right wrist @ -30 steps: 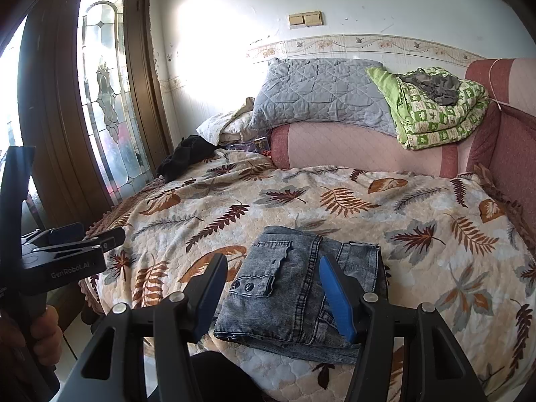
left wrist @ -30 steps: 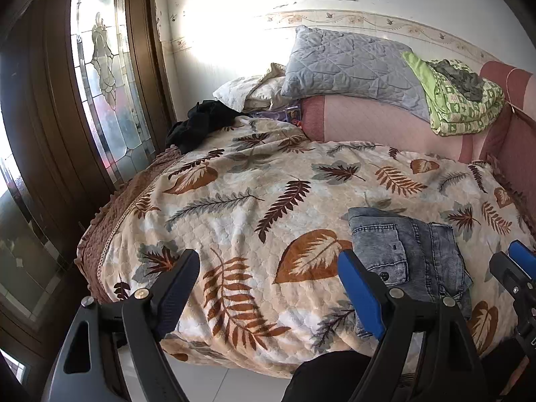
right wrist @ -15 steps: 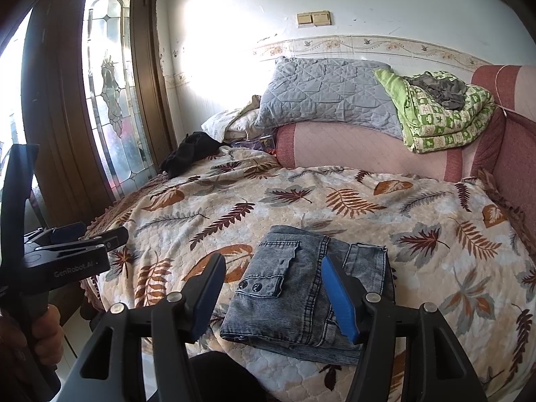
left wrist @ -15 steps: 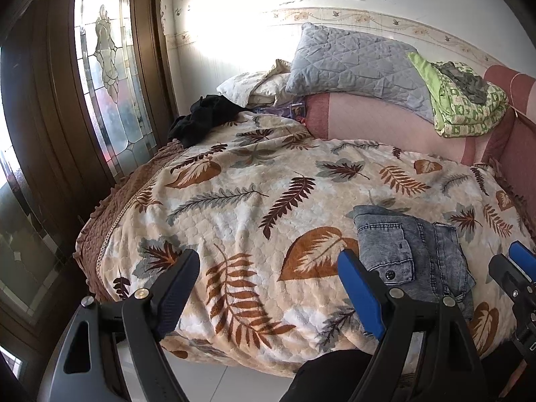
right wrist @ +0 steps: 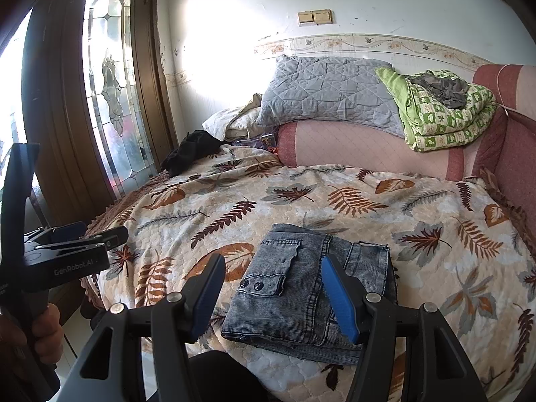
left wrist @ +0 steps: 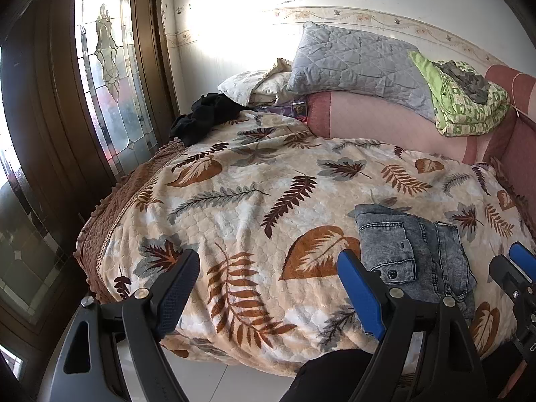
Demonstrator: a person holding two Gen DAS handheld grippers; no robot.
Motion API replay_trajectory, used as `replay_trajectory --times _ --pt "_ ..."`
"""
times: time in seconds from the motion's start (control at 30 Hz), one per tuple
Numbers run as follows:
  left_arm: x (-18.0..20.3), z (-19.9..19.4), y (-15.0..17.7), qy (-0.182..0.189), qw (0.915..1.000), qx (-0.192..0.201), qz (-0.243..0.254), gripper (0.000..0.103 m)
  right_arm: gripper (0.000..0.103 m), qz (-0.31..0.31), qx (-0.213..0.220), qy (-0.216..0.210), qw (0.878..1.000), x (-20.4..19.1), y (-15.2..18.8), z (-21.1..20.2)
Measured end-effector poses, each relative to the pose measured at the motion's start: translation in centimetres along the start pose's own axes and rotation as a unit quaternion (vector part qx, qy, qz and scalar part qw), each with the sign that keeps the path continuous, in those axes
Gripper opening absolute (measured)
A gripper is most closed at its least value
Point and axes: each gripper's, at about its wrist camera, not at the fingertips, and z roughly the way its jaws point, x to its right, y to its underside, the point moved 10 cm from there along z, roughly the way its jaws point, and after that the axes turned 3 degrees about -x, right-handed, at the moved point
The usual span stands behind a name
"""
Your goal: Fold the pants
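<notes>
Grey-blue denim pants (right wrist: 311,288) lie folded into a compact rectangle near the front edge of the bed, a buttoned pocket flap facing up; the left wrist view shows the pants (left wrist: 415,251) at lower right. My right gripper (right wrist: 274,291) hovers open just in front of the bundle, with nothing between its blue pads. My left gripper (left wrist: 268,288) stands wide open over the leaf-print blanket (left wrist: 254,207), left of the pants, holding nothing. The left gripper (right wrist: 77,244) shows at the left edge of the right wrist view, held by a hand (right wrist: 30,338).
A grey quilted pillow (right wrist: 328,93), a green folded blanket (right wrist: 445,110) and a pink headboard (right wrist: 368,150) line the back. Black clothing (right wrist: 191,154) lies at the bed's far left. A wooden door with leaded glass (right wrist: 110,100) stands left. White tiled floor (left wrist: 214,378) lies below the bed edge.
Both views have drifted slightly, the bed sitting a little lower in frame. The pants lie unmoved and both grippers stay open.
</notes>
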Motion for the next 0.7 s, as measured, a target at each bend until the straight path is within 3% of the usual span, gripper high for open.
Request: replay_trajectory --times 0.7 --pt "0.34 -0.29 -0.39 0.002 1.0 0.005 0.003 0.085 0.064 0.0 0.002 -0.003 1.0 0.19 -0.19 0.08"
